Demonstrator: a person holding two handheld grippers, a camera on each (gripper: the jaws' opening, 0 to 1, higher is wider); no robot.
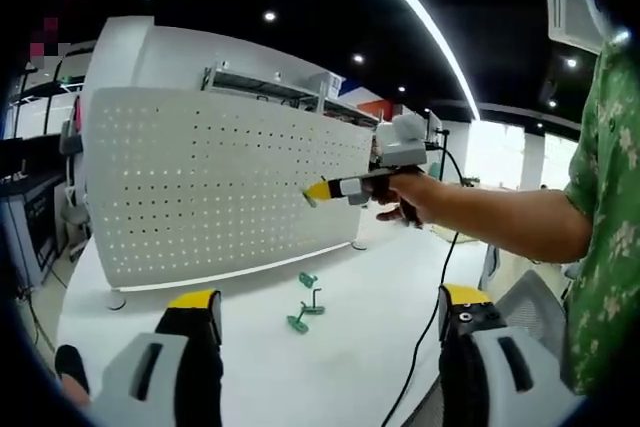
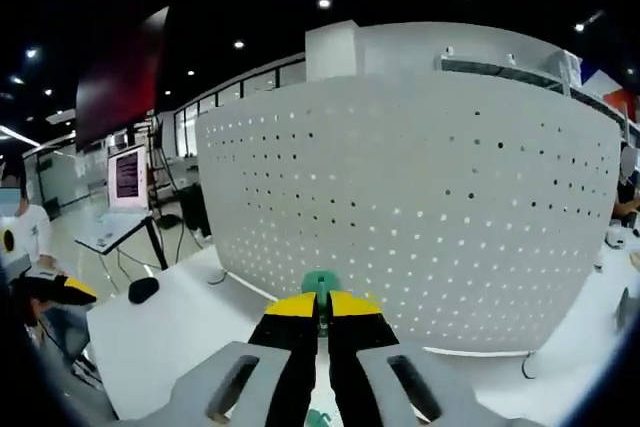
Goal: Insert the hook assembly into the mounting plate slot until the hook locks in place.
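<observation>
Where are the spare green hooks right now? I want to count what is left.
In the left gripper view, the spare green hooks lie on the white table, just in front of the pegboard, between the left gripper's jaws.

Bright, even indoor light from ceiling strip (image 1: pixel 420 17) at 1 o'clock and recessed spots, soft shadows on white table (image 1: pixel 340 367), strong fisheye bending toward edges.

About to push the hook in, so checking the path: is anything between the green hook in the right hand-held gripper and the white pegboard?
Nothing visible. The green hook sits clamped in the right hand-held gripper, facing bare pegboard with open air between. Two spare hooks lie on the table, off the path.
</observation>
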